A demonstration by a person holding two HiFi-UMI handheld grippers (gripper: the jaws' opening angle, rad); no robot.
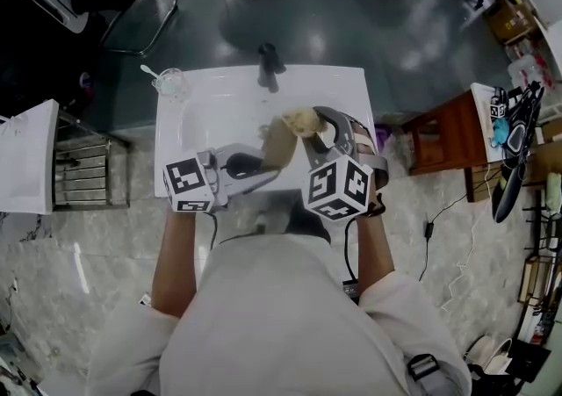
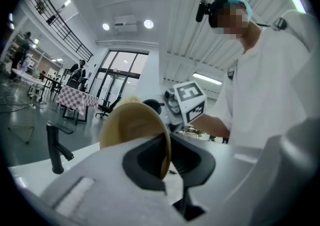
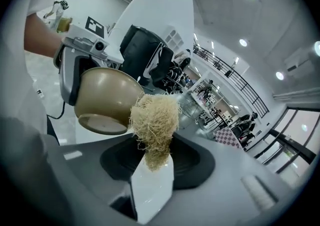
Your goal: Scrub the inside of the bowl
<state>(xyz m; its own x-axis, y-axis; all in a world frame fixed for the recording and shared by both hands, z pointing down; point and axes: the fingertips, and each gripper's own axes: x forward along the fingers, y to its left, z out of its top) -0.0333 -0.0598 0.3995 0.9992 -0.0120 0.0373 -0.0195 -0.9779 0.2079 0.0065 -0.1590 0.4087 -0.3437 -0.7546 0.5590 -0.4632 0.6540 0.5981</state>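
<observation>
Hanging over grey glossy floor [image 1: 351, 34] | white sink [image 1: 351, 87] with black tap [image 1: 269, 65] | bowl [image 3: 107, 97] held above sink, tipped on edge, foot turned toward right tool [image 3: 156, 162] | left tool [image 2: 167, 160] pressed together on bowl's rim | right tool pinching straw-coloured scrubber [image 3: 155, 117], just beside bowl's outer wall

I count two claws: the left claw [image 2: 169, 159] and the right claw [image 3: 154, 156]. Each one has a cube with black squares, so that makes two: the left cube [image 1: 186, 182] and the right cube [image 1: 338, 188]. I see one brown bowl [image 3: 107, 100], one fuzzy yellow scrubber [image 3: 155, 120], one white sink [image 1: 351, 91], one black tap [image 1: 268, 65], one clear cup [image 1: 172, 84] and one spoon [image 1: 147, 70].
</observation>
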